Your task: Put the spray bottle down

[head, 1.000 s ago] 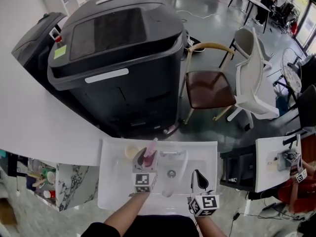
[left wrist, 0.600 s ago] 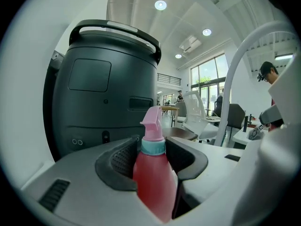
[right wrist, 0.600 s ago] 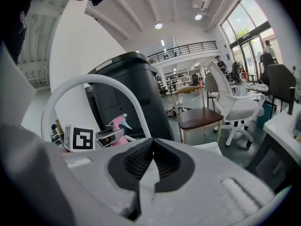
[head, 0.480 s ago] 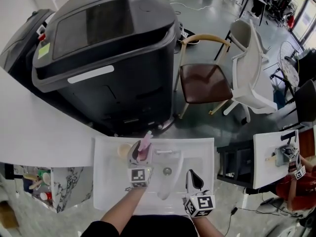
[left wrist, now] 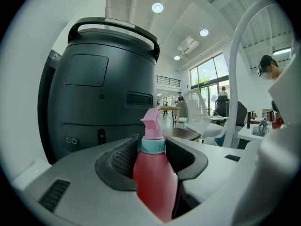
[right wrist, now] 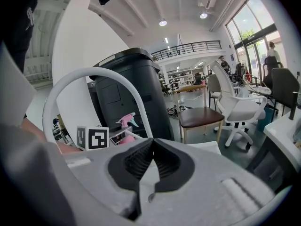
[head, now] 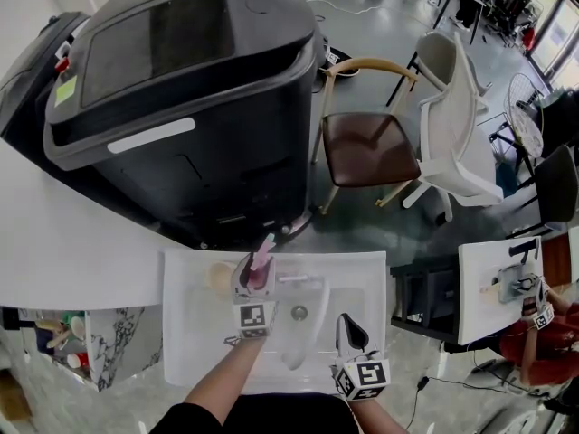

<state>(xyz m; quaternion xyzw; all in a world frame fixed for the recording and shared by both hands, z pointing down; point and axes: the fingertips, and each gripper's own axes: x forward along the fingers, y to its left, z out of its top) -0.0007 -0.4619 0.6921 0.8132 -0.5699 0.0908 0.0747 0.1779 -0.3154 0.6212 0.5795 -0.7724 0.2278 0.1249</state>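
in left gripper (left wrist: 153,144), spray bottle (left wrist: 154,175) upright

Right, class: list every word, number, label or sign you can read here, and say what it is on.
No words or numbers can be read.
Cube on the left gripper: black-and-white square code, no letters.
Cube on the right gripper: the same.
Green sticker on the black machine: too small to read.
On the spray bottle: no print shows.
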